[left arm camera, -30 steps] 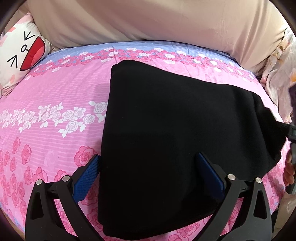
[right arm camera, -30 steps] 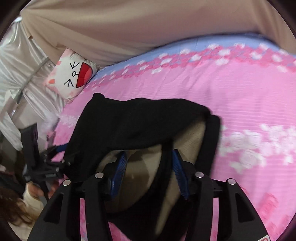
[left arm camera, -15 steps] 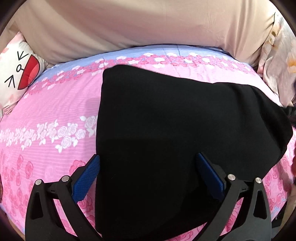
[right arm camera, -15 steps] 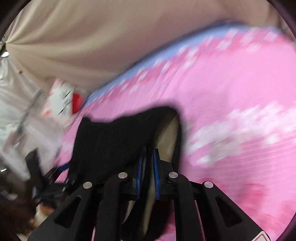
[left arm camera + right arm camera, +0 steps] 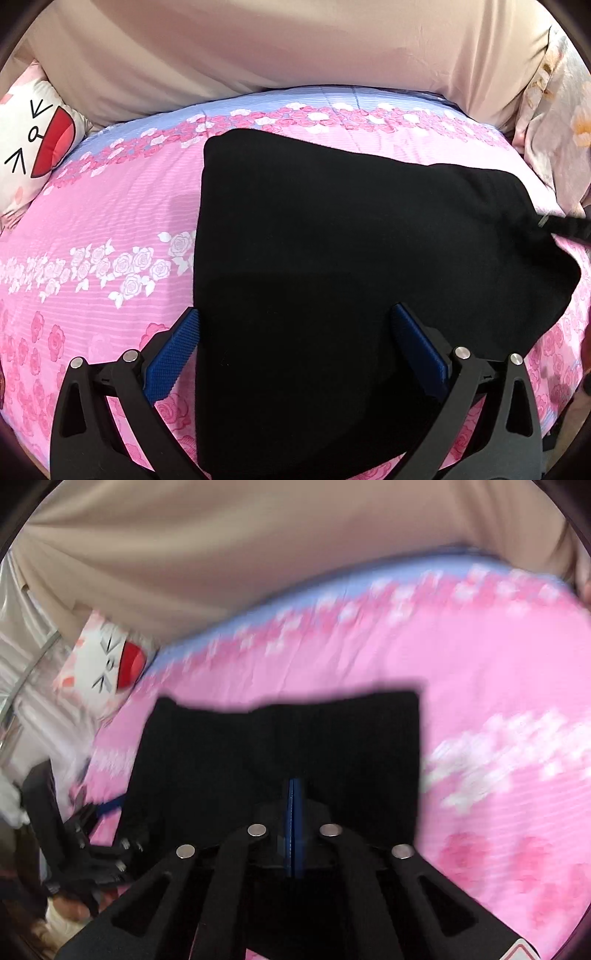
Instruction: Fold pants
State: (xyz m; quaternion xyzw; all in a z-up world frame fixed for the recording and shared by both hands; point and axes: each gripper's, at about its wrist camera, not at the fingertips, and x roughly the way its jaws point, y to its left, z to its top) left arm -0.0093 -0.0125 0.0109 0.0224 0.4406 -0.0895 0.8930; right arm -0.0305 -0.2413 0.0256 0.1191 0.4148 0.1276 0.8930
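Observation:
Black pants [image 5: 332, 266] lie folded on a pink floral bed. My left gripper [image 5: 295, 328] is open, its blue pads astride the near part of the cloth, holding nothing. My right gripper [image 5: 294, 786] is shut on the pants' right edge [image 5: 280, 746]; its black fingertips [image 5: 565, 227] show at the right in the left wrist view. The right wrist view is blurred by motion. The left gripper [image 5: 107, 834] appears at its lower left.
A white cartoon-face pillow [image 5: 33, 144] lies at the bed's far left, also seen in the right wrist view [image 5: 107, 661]. A beige cover [image 5: 295, 51] runs along the far side. A floral pillow [image 5: 557, 122] lies at the far right.
My right gripper shut on the pants' edge and pulled it; the tan lining that showed before is now covered by black cloth. The left gripper stayed open.

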